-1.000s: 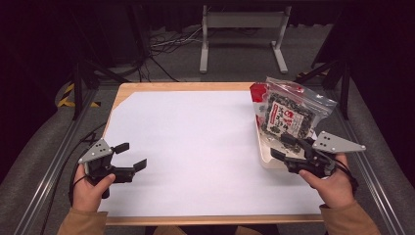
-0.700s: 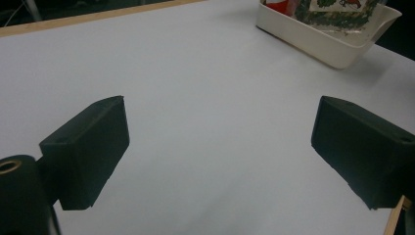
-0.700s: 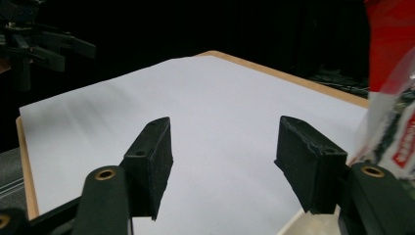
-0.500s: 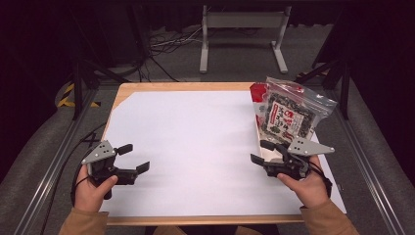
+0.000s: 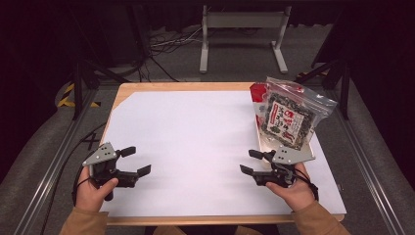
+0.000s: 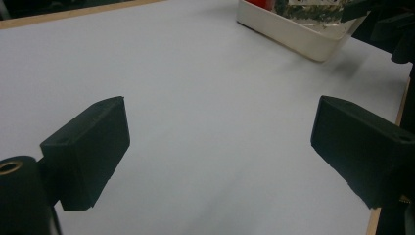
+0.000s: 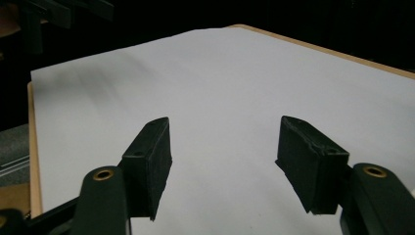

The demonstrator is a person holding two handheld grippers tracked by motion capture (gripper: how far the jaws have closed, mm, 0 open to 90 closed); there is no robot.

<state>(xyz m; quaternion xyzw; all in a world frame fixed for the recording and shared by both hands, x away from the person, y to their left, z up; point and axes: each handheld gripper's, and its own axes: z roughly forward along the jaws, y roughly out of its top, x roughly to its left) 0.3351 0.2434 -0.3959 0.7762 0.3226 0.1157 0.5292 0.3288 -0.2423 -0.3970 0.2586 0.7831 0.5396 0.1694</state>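
Note:
A clear zip bag of dark seaweed snacks (image 5: 288, 117) stands in a white tray (image 5: 258, 138) at the table's right side, with a red packet (image 5: 256, 93) behind it. My right gripper (image 5: 247, 161) is low over the white sheet just in front of the tray, jaws open and pointing left, nothing between them (image 7: 225, 156). At the front left my left gripper (image 5: 140, 159) is held over the sheet, open and empty (image 6: 220, 147). The left gripper view looks across the sheet to the tray (image 6: 293, 36).
A white sheet (image 5: 195, 142) covers most of the wooden table (image 5: 186, 87). A metal stand (image 5: 242, 34) and cables lie on the floor beyond the far edge. Rails run along both sides of the table.
My right gripper has come down and moved left and nearer the front edge, away from the tray and bag. The left gripper has stayed where it was.

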